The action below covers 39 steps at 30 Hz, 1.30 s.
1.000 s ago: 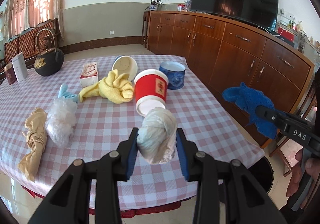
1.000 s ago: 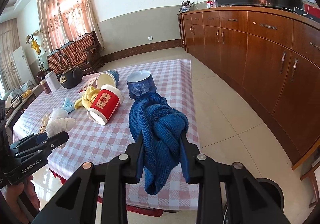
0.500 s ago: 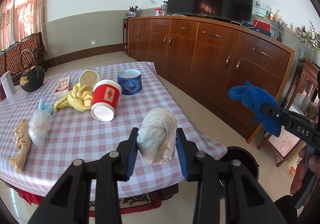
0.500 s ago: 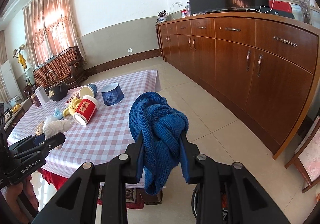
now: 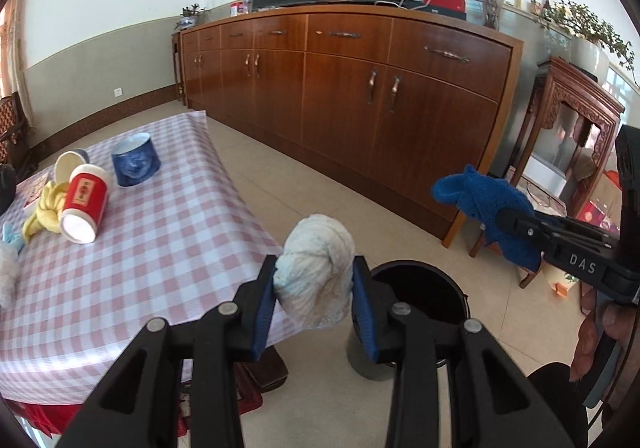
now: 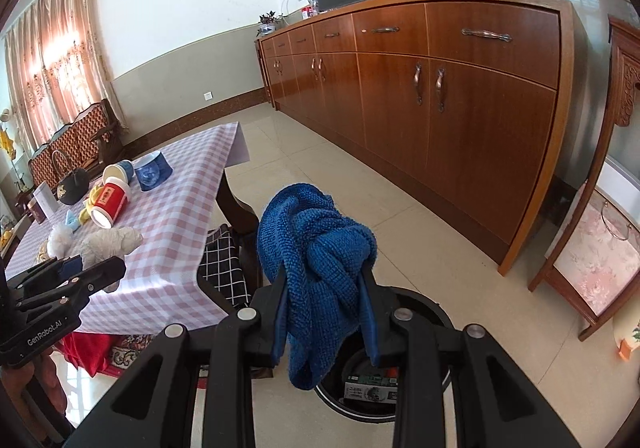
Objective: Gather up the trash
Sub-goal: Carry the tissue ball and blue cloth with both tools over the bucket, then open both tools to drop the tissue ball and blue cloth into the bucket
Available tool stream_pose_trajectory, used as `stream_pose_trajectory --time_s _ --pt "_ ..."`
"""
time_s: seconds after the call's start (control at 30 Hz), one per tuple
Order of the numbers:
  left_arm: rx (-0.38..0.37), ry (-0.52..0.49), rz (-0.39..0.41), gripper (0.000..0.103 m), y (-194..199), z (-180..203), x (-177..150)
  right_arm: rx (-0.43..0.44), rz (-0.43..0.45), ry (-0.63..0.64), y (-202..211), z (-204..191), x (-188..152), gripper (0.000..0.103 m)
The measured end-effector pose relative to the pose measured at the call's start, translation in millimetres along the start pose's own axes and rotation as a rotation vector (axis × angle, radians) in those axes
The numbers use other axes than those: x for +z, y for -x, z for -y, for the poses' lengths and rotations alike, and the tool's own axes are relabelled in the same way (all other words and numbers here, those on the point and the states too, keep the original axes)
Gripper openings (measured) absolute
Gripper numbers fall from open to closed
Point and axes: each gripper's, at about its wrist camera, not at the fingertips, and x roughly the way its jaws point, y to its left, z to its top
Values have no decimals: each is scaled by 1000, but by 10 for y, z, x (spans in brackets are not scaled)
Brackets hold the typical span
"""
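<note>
My left gripper (image 5: 315,288) is shut on a knotted white rag (image 5: 316,268), held off the table's corner beside a round black bin (image 5: 432,288) on the floor. My right gripper (image 6: 324,288) is shut on a knotted blue knit rag (image 6: 316,260) that hangs directly over the same black bin (image 6: 424,304), which has a box and other trash inside. In the left wrist view the right gripper (image 5: 516,226) with the blue rag (image 5: 484,207) is at the right. In the right wrist view the left gripper (image 6: 86,268) with the white rag (image 6: 108,242) is at the left.
The checked table (image 5: 140,256) carries a red paper cup (image 5: 84,203) on its side, a blue bowl (image 5: 135,159), a yellow rag (image 5: 42,213) and a white cup (image 5: 68,163). A long wooden sideboard (image 5: 360,87) runs behind. A carved wooden stand (image 5: 576,135) is at the right.
Both grippers have swung right, away from the table toward the floor bin, each still holding its rag. The bin has come into view beneath them.
</note>
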Motion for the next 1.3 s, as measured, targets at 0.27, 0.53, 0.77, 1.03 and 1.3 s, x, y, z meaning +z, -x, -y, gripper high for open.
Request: stream_pose_trajectory --time_s 0.27,0.53,0.77,1.03,1.3 --pt "-66 -66 -51 38 -312 460 -5 -40 -51 -36 -105 399 -191 32" --pt "-128 -75 -124 38 -716 741 -128 -45 -133 -4 -364 710 -442 32" --pt "-179 -95 -227 38 -1161 974 -306 -10 -237 29 -745 906 -659 33" --pt "-188 -88 -365 38 -1684 1171 -542 41 -366 105 -1288 1081 -917 33" --pt "-155 -23 -421 83 -1989 1171 -687 -7 -483 160 -1760 1249 -1133 72"
